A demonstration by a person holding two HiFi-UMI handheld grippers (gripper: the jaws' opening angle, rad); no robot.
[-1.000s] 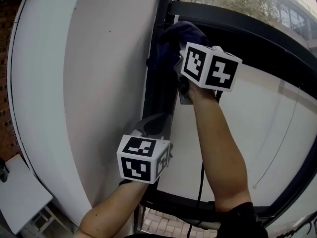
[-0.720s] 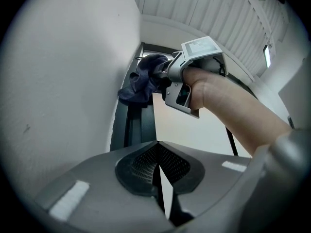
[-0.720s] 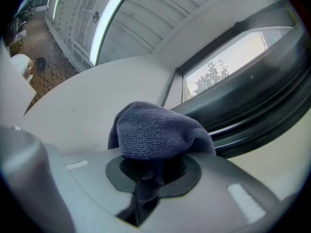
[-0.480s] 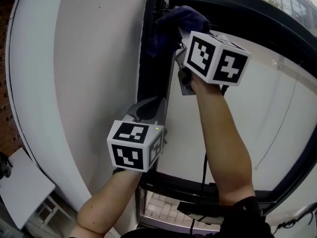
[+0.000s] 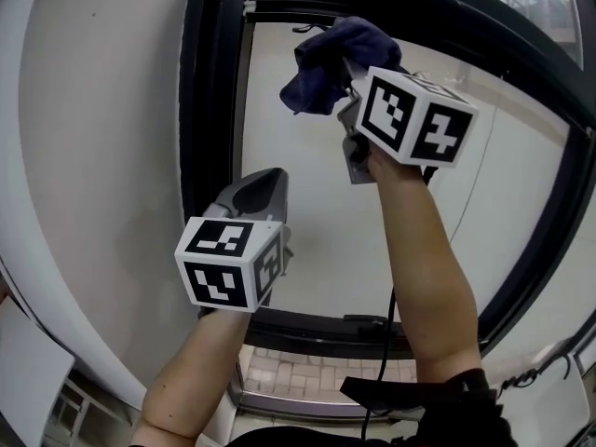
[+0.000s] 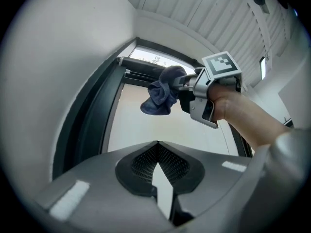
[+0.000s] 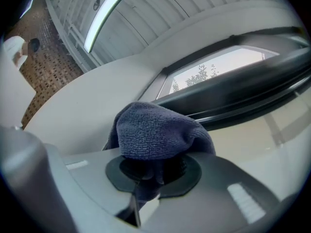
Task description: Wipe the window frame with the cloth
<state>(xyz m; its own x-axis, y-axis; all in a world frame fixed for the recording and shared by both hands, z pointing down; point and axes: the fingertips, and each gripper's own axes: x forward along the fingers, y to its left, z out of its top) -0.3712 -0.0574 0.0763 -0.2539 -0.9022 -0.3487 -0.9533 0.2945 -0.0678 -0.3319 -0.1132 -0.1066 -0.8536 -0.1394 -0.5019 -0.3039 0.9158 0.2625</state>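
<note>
A dark blue cloth is bunched in my right gripper, which is shut on it. The cloth hangs in front of the pale pane, just below the black window frame's top bar and apart from the frame's left upright. In the right gripper view the top bar runs close behind the cloth. My left gripper is lower, beside the left upright, shut with nothing in it. In the left gripper view its jaws point up at the cloth and the right gripper.
A white curved wall lies left of the frame. The frame's bottom bar and right side close off the pane. A black cable hangs along my right arm. Paving shows below.
The right gripper has carried the cloth off the frame's left upright, to the right, in front of the pane. The left gripper has also shifted slightly right of the upright.
</note>
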